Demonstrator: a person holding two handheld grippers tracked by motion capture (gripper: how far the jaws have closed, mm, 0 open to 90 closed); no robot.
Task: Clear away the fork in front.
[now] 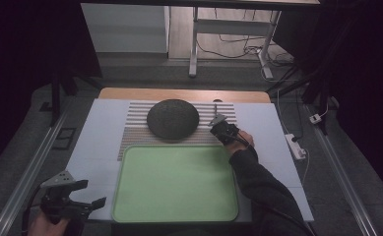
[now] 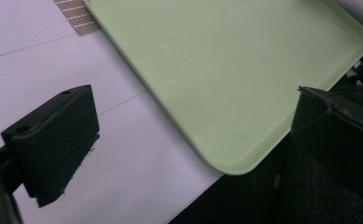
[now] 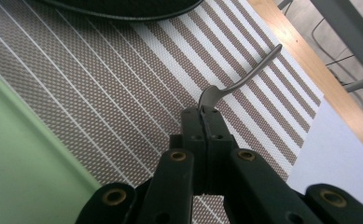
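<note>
Right gripper (image 3: 201, 112) clamped on a metal utensil (image 3: 244, 77), over the striped placemat (image 3: 123, 107) beside the dark plate (image 1: 173, 118). Left gripper (image 2: 193, 126) wide open, empty, near the green tray (image 2: 226, 60) corner.

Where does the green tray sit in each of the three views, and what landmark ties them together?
High view: green tray lies bottom centre, in front of the striped placemat.
Left gripper view: it runs from top centre to the right, between the open jaws.
Right gripper view: a strip of it at the left edge.
Shared landmark: the striped placemat bordering the tray.
</note>
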